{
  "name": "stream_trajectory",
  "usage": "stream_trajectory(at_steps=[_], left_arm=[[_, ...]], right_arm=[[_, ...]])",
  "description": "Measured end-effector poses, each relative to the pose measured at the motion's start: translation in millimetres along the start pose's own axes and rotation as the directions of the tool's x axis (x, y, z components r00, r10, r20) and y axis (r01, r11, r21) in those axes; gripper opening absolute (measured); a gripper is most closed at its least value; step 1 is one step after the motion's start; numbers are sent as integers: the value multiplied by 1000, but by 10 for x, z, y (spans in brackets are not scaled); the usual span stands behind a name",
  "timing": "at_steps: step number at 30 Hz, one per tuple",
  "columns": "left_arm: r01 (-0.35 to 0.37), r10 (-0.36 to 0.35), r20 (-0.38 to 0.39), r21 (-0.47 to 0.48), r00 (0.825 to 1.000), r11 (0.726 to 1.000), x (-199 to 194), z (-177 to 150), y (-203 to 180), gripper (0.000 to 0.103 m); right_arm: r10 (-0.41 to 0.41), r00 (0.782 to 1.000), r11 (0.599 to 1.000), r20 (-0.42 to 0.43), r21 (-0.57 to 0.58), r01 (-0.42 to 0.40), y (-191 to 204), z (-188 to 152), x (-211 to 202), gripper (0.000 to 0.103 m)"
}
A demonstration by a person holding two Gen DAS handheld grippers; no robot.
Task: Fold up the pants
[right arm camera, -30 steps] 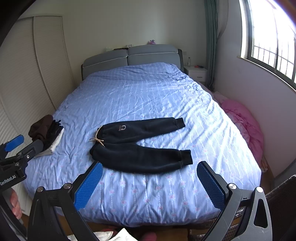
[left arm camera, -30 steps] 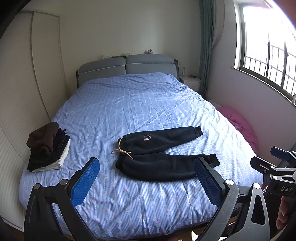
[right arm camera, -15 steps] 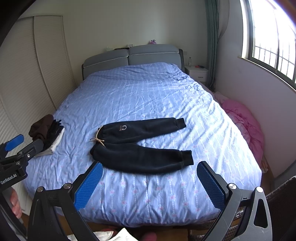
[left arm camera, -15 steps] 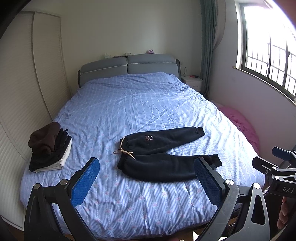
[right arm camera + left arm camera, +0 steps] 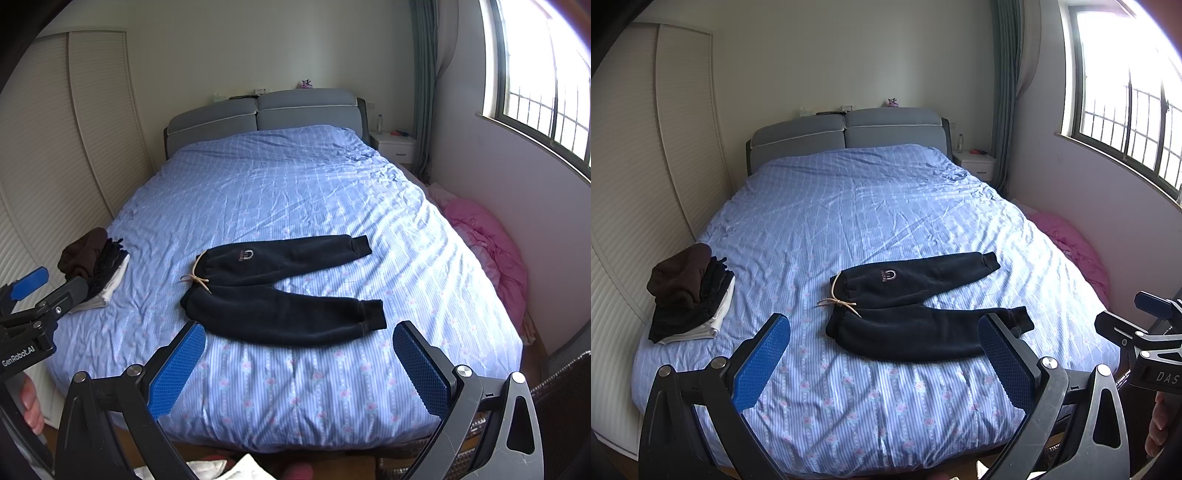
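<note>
While I hold both grippers up at the foot of the bed, the pants (image 5: 919, 310) lie flat ahead of them, past my blue pads. They are dark and fuzzy. The waist end points toward my left and the two legs spread out toward my right, one farther from me and one nearer. A tan drawstring (image 5: 837, 301) hangs off the waist, and a small light logo (image 5: 888, 274) sits on the farther leg.

My left gripper (image 5: 882, 363) is spread wide, with nothing between its pads. Its right pad sits in front of the nearer leg's cuff in the left view, but it is up in the air and not touching. My right gripper (image 5: 299, 367) is spread wide too and holds nothing. The pants lie ahead of it, well apart.

Under the pants is the blue striped bed cover (image 5: 871, 206). Far off to the left of my left gripper sits a pile of folded clothes (image 5: 689, 291). Off to the right of my right gripper, down beside the bed, is a pink blanket (image 5: 491, 236).
</note>
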State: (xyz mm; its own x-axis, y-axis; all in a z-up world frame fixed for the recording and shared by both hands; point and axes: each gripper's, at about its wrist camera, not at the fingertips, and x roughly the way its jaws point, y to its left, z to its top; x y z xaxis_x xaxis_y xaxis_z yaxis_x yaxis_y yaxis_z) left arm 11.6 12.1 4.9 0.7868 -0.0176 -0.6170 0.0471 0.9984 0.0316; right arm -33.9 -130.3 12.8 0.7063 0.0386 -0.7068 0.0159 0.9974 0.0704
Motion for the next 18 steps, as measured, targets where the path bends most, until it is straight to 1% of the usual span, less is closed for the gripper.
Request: stream_trajectory(at_steps=[18], left_arm=[[-5,5,8,0,1000,1000,-18,0,3,103]], right_arm=[[3,1000,1000,-1,-5,-3,0,5,-13,103]])
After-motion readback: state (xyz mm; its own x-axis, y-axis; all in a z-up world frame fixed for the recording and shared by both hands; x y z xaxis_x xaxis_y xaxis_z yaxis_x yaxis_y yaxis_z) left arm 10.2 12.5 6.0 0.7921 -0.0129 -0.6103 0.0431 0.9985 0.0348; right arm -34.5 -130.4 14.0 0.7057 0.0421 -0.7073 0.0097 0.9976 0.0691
